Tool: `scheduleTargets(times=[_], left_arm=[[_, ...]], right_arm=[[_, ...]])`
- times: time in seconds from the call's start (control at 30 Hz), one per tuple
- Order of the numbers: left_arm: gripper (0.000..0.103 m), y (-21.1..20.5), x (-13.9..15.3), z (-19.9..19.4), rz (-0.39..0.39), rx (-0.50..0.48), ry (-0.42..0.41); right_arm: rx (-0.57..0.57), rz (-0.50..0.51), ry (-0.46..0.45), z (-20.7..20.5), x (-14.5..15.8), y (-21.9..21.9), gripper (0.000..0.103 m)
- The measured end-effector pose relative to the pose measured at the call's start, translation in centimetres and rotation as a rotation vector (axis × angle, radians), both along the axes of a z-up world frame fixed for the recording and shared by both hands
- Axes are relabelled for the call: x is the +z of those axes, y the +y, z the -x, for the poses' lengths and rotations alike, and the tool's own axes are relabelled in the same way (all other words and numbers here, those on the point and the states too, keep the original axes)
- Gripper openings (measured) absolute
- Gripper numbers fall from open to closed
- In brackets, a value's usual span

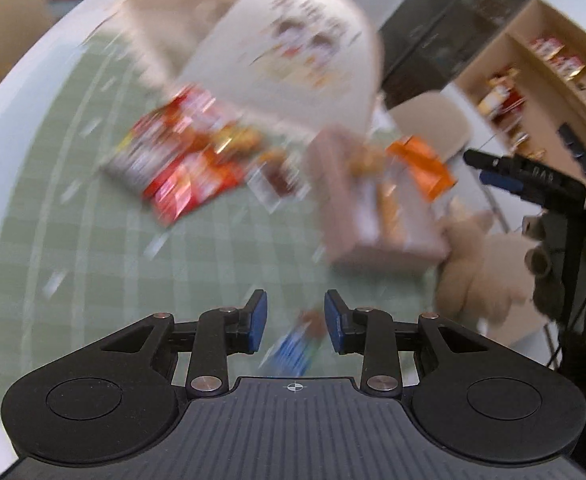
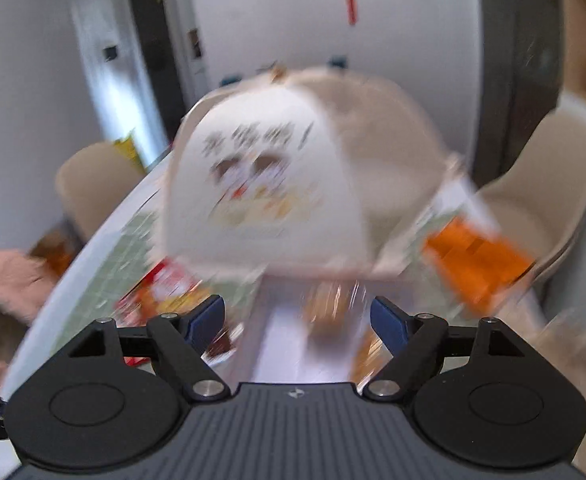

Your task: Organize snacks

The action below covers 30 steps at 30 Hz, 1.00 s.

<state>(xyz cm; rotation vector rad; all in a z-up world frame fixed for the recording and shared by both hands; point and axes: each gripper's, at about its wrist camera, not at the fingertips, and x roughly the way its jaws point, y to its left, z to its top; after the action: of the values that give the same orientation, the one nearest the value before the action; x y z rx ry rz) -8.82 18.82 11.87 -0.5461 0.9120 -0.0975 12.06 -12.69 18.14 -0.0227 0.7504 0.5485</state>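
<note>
Nearest the left wrist lens, the left gripper (image 1: 295,322) is seen with its blue pads parted and pressing on nothing; a small blue packet (image 1: 291,354) lies on the mat under the gap, apparently untouched, though blur makes that uncertain. Ahead and to the left of these jaws, red snack packets (image 1: 181,160) are scattered on the green checked mat (image 1: 73,240). Straight ahead of them, and beyond the packets, a large white paper bag (image 1: 293,48) with a cartoon print is stood upright. Ahead and to the right, a pale snack box (image 1: 373,208) is seen near the table edge, with an orange packet (image 1: 421,164) just beyond it. At the far right the other tool is visible.

In the right wrist view, the right gripper (image 2: 297,320) is held wide and released, with nothing grasped. The pale snack box (image 2: 313,340) lies below and between its jaws, unclamped. Left of the jaws the red snack packets (image 2: 161,292) are seen; ahead, the large white paper bag (image 2: 261,184); to the right, the orange packet (image 2: 477,260).

Little is judged done: most snacks are loose on the mat, and whether any are in the bag cannot be told. Gathering is largely left.
</note>
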Motion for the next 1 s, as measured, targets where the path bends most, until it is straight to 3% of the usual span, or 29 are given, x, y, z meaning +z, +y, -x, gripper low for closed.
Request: scheduleTargets(times=[0.1,0.23,0.37,0.5,0.63,0.73,0.83,1.0], left_arm=[[0.035,1.4,-1.1,4.5,0.010,0.038,0.088],[0.035,2.3,-2.7,9.5,0.082,0.078,0.206],[0.035,1.9,-4.7,11.5,0.117,0.088,0.288],[0.035,1.9,-7.0,11.7,0.177,0.134,0.331],[0.035,2.3,-8.7,10.5,0.237,0.177,0.309],[0.034,2.1,-8.9,9.2,0.171,0.208,0.281],[0.034,1.8,-7.9,7.9,0.084,0.222,0.201],[0.034,1.2,-8.2,4.0,0.099,0.195,0.117]], right_arm=[[0.129,0.056,0.038,3.0,-3.0,2.1,0.081],[0.327,0.145,0.089,7.6,-7.3,5.9,0.081],[0.421,0.164,0.163,11.0,-10.6,8.7,0.080],[0.482,0.198,0.200,13.3,-12.2,10.7,0.080],[0.440,0.229,0.187,14.0,-12.7,10.8,0.080],[0.341,0.197,0.206,13.1,-13.0,9.6,0.080],[0.263,0.187,0.203,12.6,-13.1,8.0,0.080],[0.225,0.143,0.233,12.5,-13.5,6.6,0.081]])
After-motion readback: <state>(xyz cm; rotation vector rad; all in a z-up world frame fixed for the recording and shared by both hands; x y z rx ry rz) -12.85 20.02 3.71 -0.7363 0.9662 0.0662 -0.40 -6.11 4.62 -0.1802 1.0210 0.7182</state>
